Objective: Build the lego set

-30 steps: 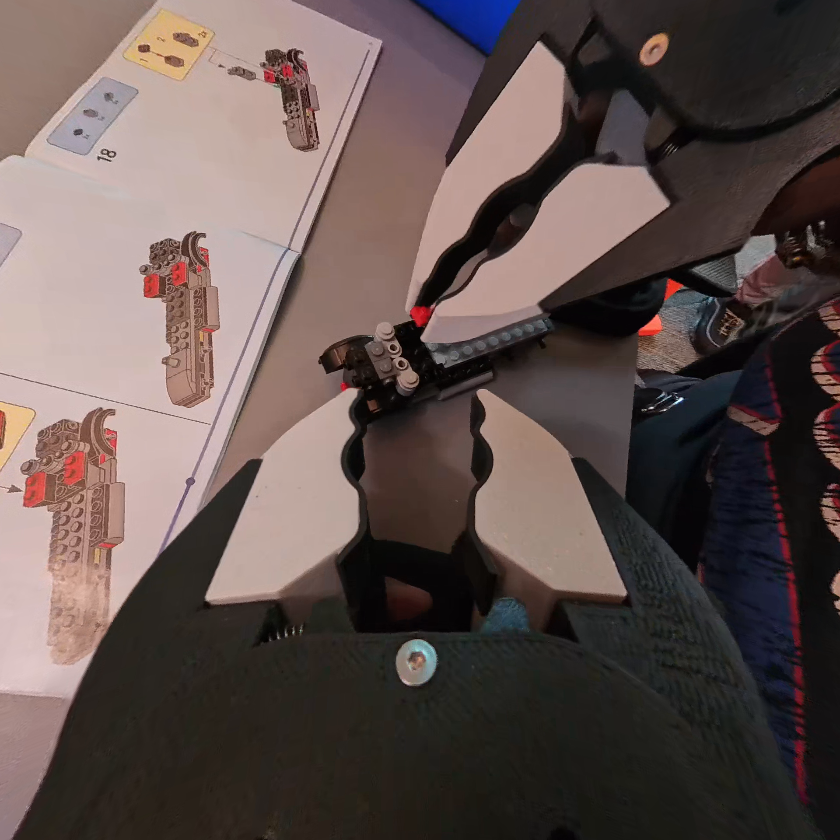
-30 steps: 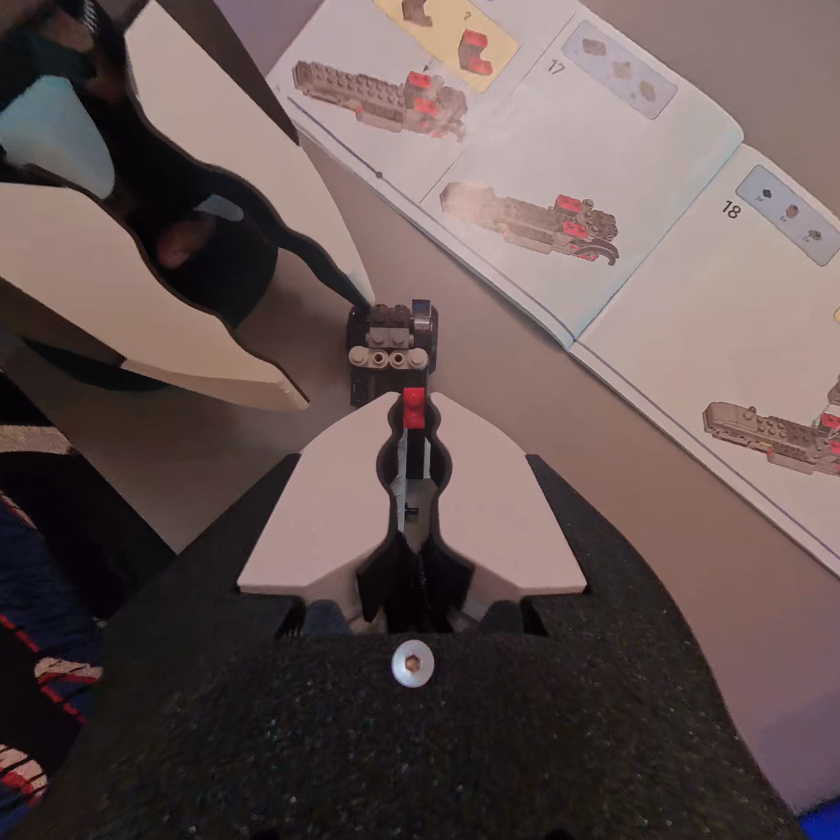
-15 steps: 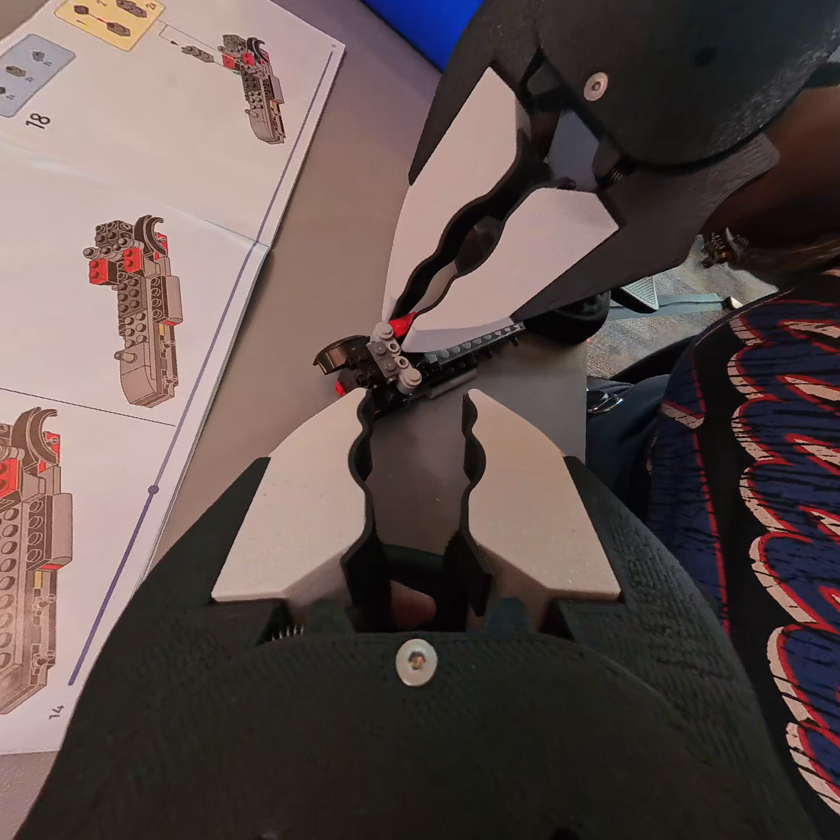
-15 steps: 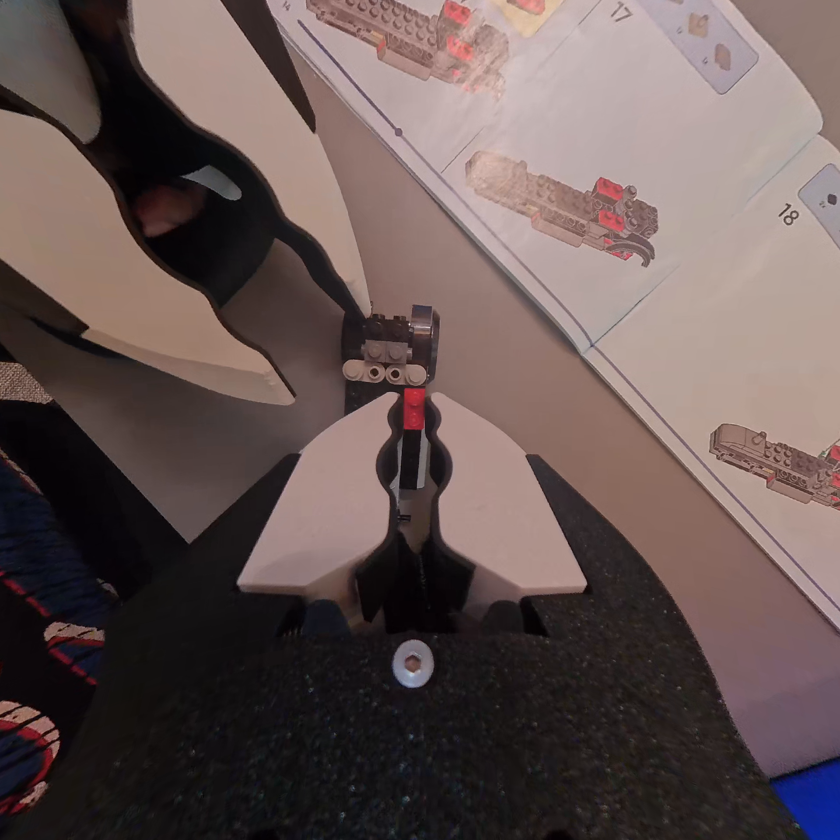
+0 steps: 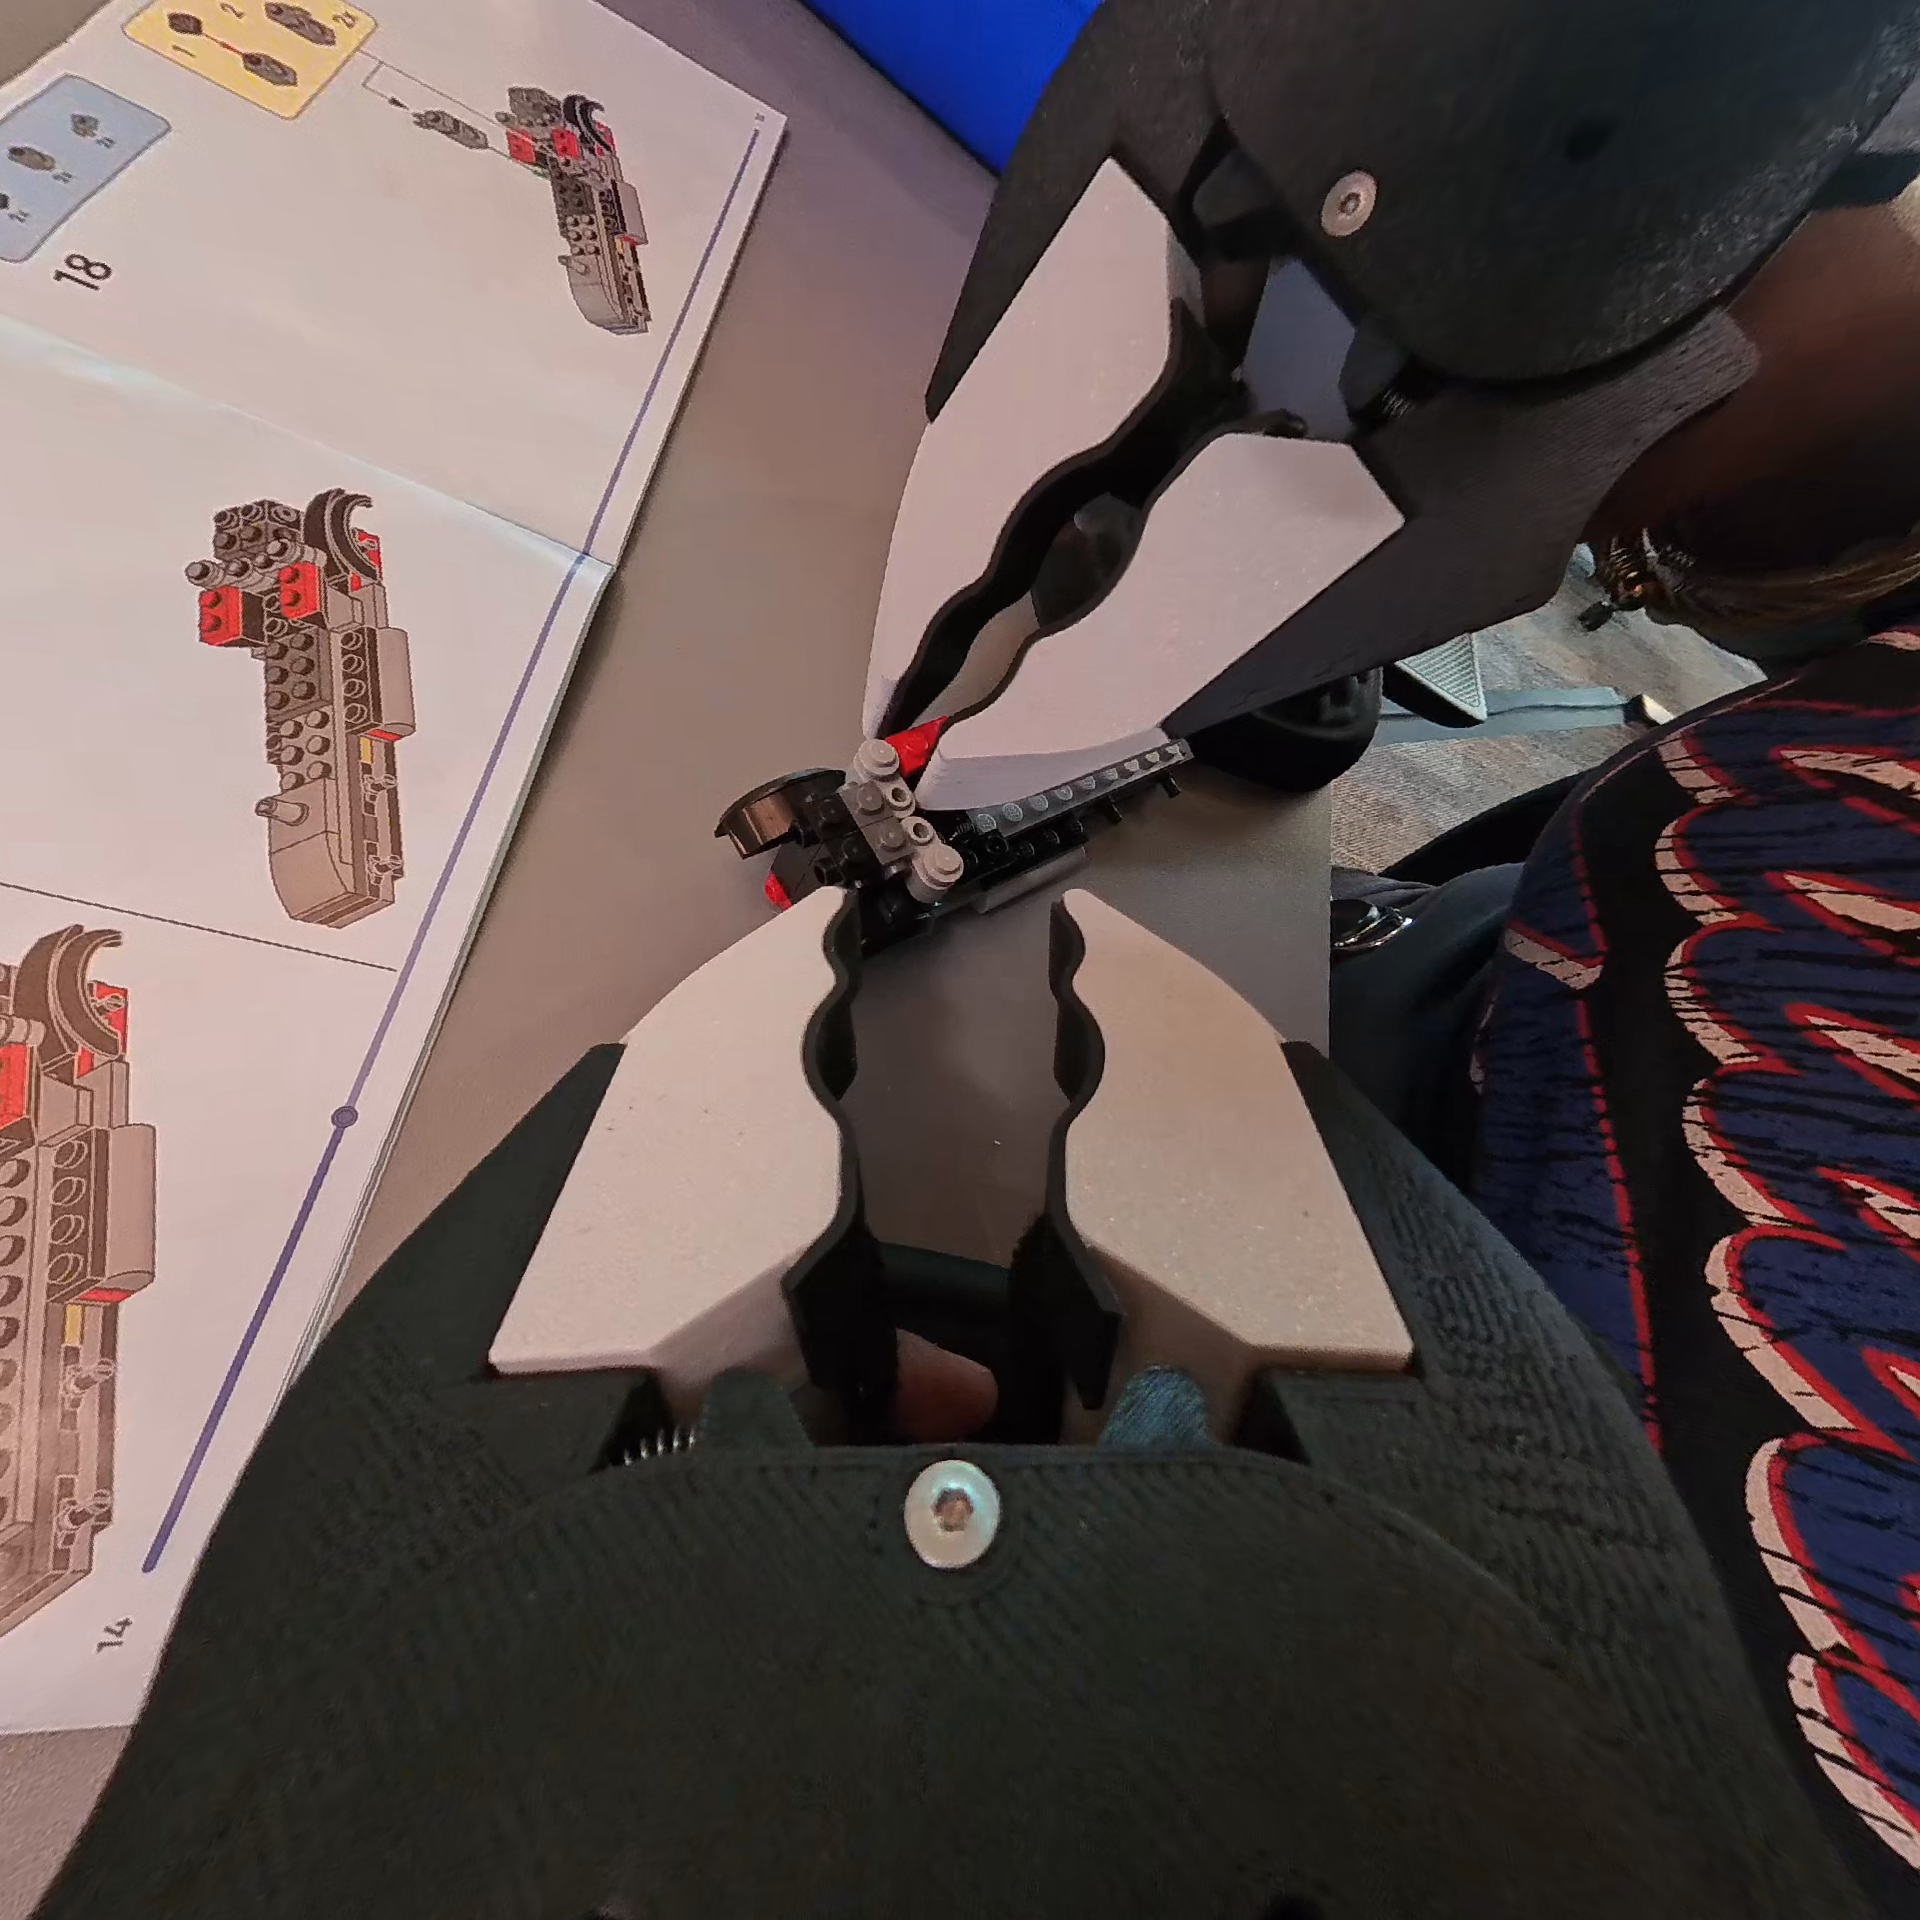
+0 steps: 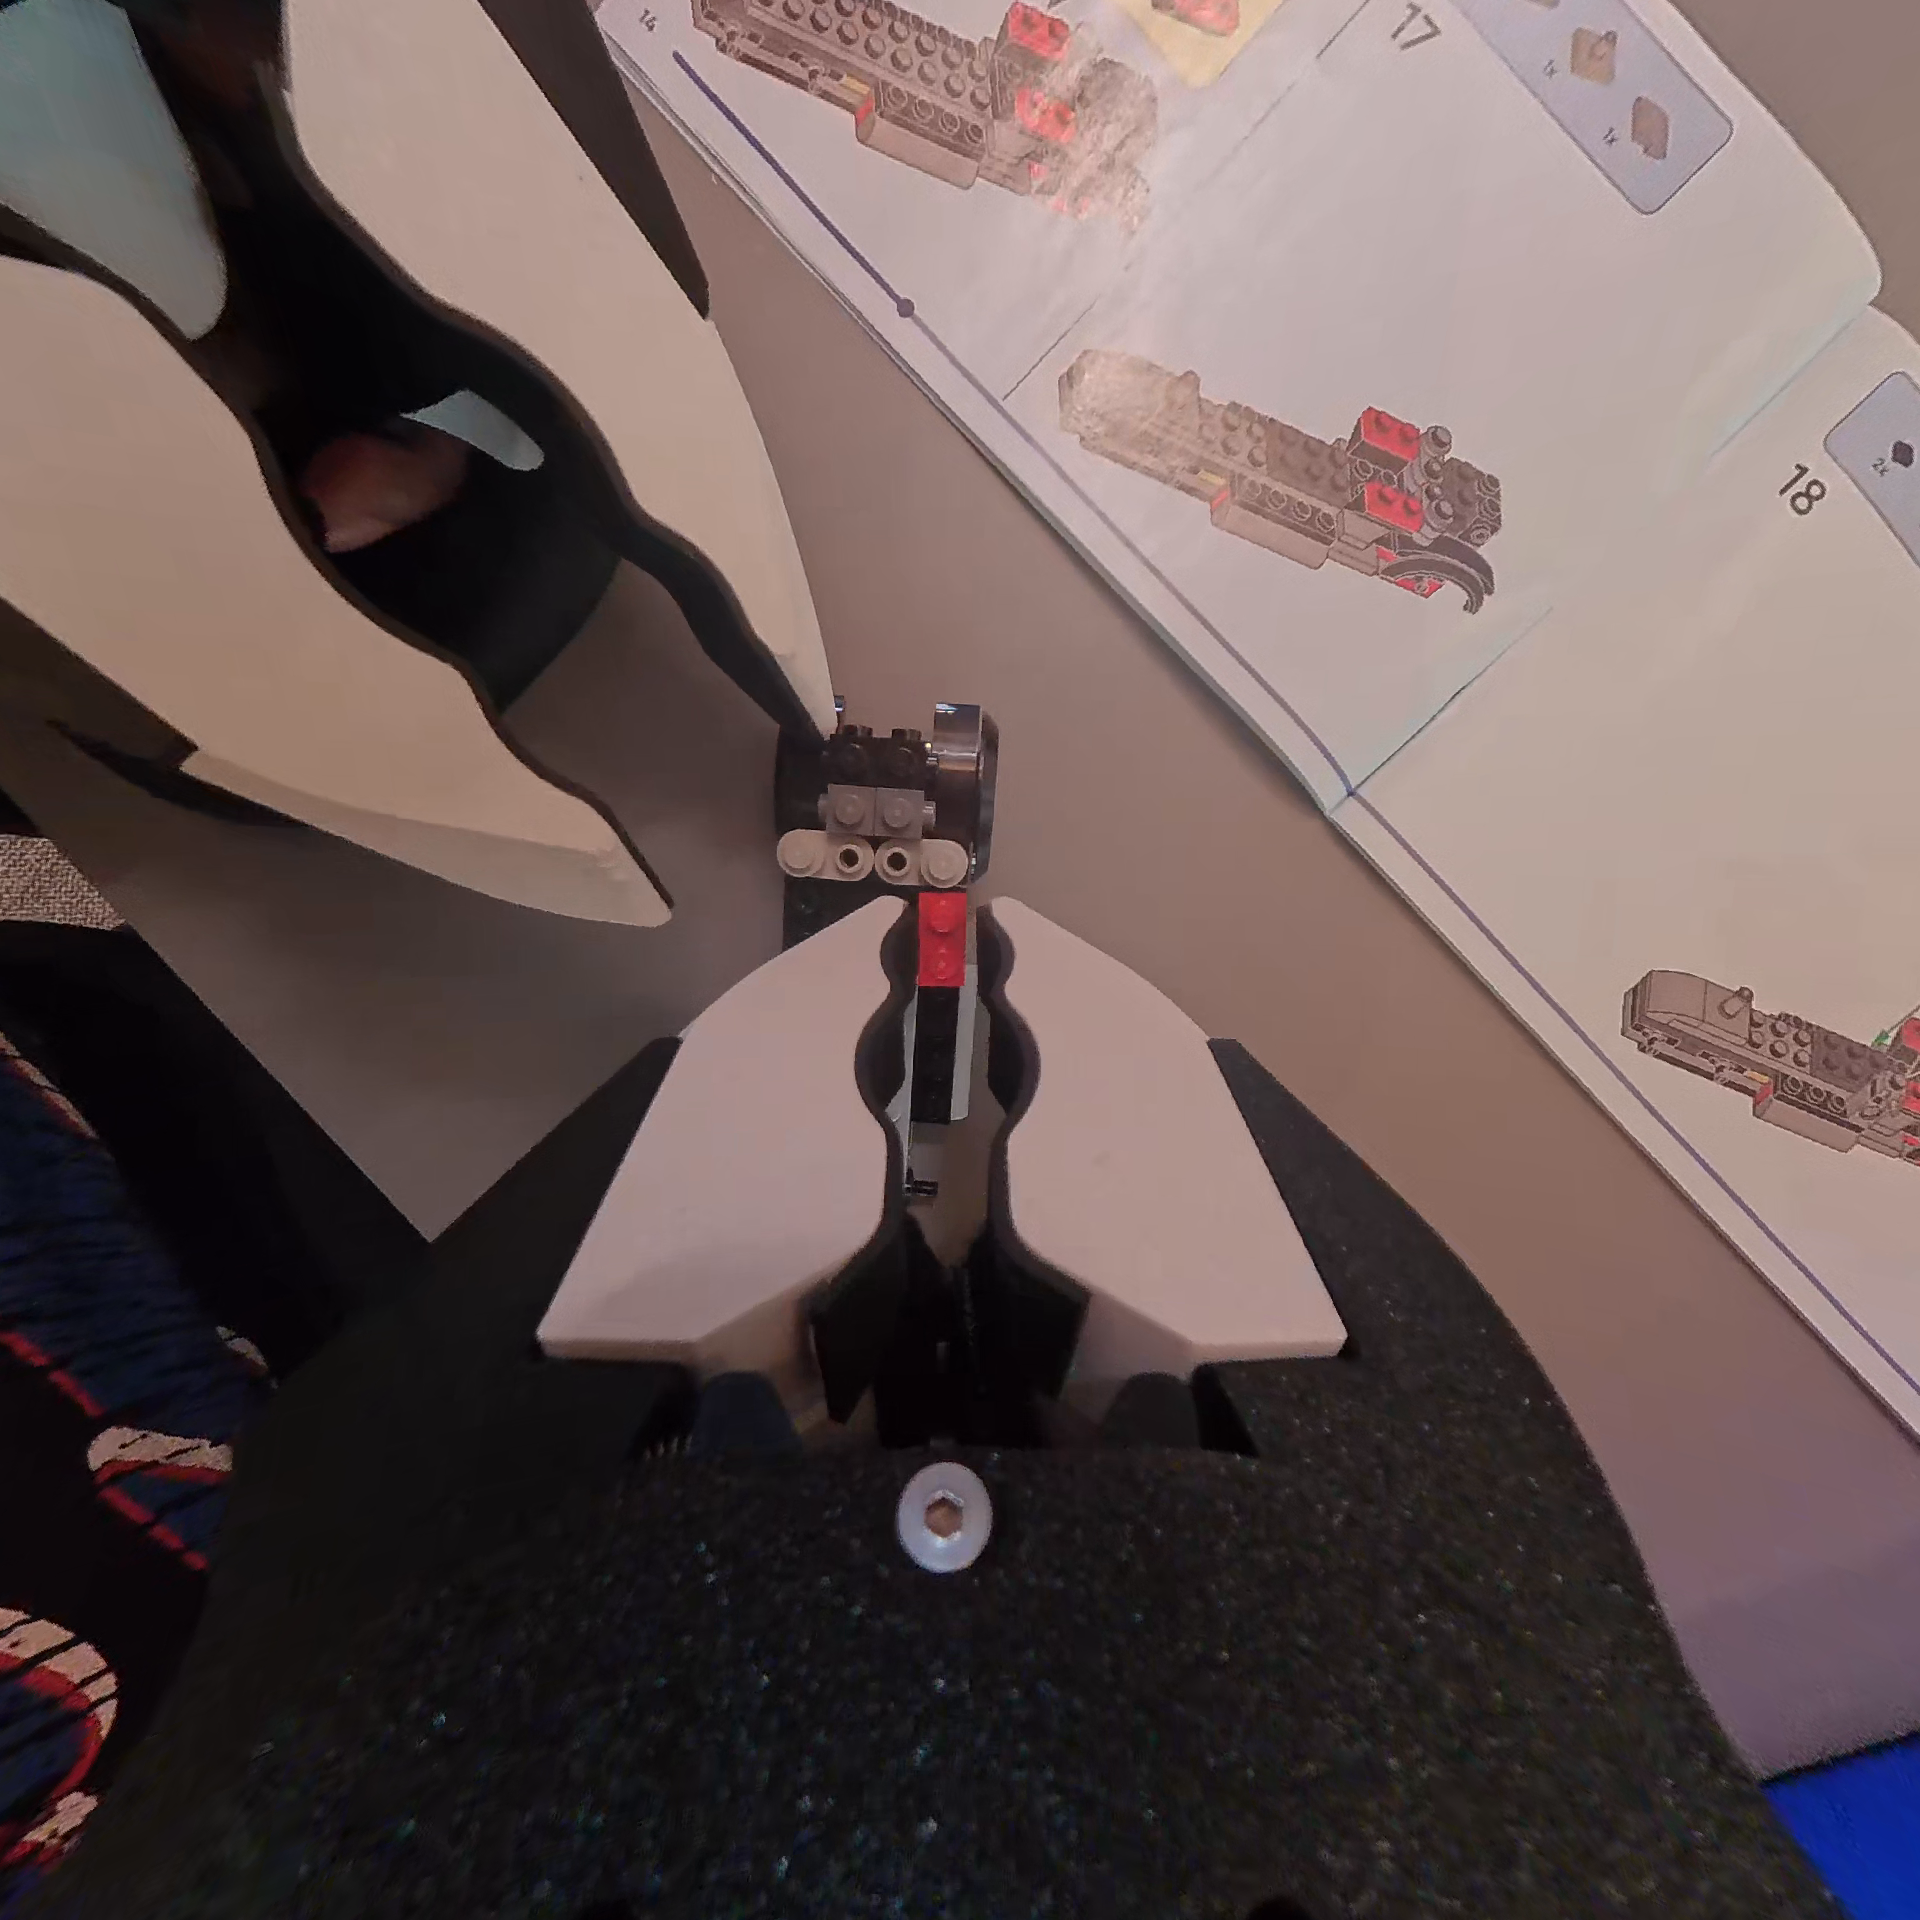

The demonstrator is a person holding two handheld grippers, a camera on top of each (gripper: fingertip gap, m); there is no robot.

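Right gripper [image 6: 940,914], clamped on the red plate [image 6: 941,940], has closed in against the model [image 5: 883,831]; left gripper [image 5: 951,914] gapes wide beside it, near the surface's edge. Seating looks imminent.

Black textured tool [image 5: 951,914] bodies, pale wavy-edged fingers [image 5: 707,1132], one silver screw [image 5: 951,1510] each

The lego model [image 5: 914,831] lies on the table [image 5: 790,499] between both grippers, with the instruction booklet [image 5: 343,582] to its left.
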